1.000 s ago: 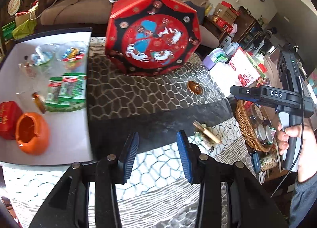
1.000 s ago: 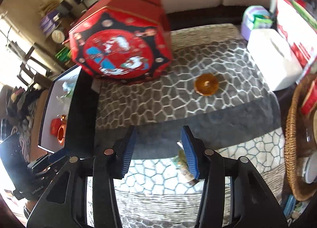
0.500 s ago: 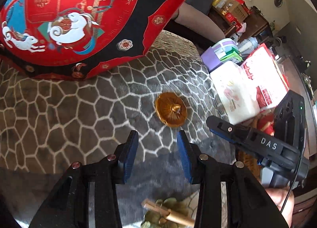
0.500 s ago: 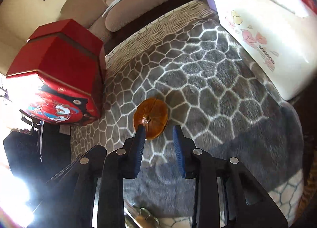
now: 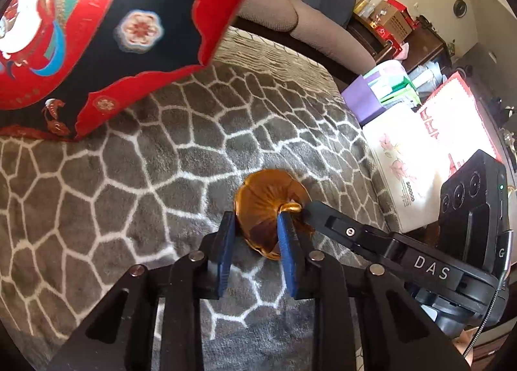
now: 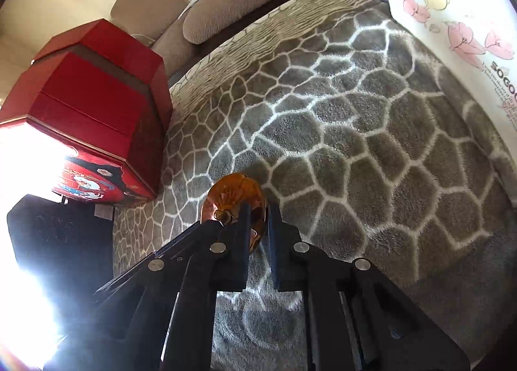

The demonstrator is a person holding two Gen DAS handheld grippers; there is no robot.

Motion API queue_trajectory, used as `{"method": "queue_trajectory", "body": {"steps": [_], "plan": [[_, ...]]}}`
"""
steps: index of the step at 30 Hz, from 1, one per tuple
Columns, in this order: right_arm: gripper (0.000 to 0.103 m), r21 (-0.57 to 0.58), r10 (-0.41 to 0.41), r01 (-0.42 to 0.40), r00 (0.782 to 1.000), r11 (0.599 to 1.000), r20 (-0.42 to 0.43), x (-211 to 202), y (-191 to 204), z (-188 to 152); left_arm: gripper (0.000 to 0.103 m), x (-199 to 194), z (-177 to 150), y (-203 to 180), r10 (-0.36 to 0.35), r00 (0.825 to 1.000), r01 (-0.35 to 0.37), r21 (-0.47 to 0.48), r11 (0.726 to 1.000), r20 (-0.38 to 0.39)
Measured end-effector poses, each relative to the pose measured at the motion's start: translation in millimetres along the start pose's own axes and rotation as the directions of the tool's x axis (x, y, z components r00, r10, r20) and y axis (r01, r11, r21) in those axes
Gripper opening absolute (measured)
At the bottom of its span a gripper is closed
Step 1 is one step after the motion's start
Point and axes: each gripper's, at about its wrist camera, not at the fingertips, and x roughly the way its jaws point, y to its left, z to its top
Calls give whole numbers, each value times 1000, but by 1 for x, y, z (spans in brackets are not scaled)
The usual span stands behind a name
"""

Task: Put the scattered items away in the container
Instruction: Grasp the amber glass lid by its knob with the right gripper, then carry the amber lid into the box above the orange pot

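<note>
An orange pumpkin-shaped lid (image 5: 265,196) with a small stem lies on the grey stone-pattern cloth (image 5: 145,177). My left gripper (image 5: 255,219) reaches down over it. Its blue pads straddle the lid's left part and its jaws are closing. My right gripper (image 6: 258,212) comes in from the right, jaws closing, and its pads pinch the lid (image 6: 236,193) by its rim. In the right wrist view, a left-gripper finger (image 6: 194,238) shows beside the stem. The red octagonal box (image 5: 64,32) stands tilted up at the upper left.
A white flowered tissue pack (image 5: 404,161) and a purple box (image 5: 362,96) sit along the cloth's right edge. A beige sofa (image 5: 290,6) runs behind. The red box (image 6: 97,106) stands close on the left in the right wrist view.
Both grippers have dropped toward the orange lid and narrowed their jaws. The right pads now hold its rim; the left pads now straddle it. The red box has slid up and left out of frame.
</note>
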Motion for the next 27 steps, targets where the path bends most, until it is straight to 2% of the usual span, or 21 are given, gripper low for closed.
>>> {"method": "queue_trajectory", "body": {"steps": [3, 5, 11, 16, 23, 27], "plan": [[10, -3, 21, -21, 1000, 1000, 14, -15, 7, -3, 23, -10, -1, -3, -16, 1000, 16, -6, 1000, 18], [10, -22, 23, -22, 999, 1000, 25, -28, 17, -8, 22, -26, -3, -9, -10, 999, 10, 22, 1000, 39], [11, -64, 46, -42, 998, 997, 49, -67, 62, -22, 22, -88, -11, -25, 31, 995, -39, 84, 996, 91], [11, -103, 53, -46, 996, 994, 67, -101, 104, -35, 22, -140, -16, -26, 27, 991, -38, 87, 995, 129], [11, -174, 65, -53, 996, 983, 68, -133, 175, -61, 22, -217, -29, -15, 33, 984, -48, 80, 996, 175], [11, -224, 81, -68, 996, 972, 48, -137, 224, -82, 22, -259, -37, 6, 48, 980, -60, 60, 996, 193]]}}
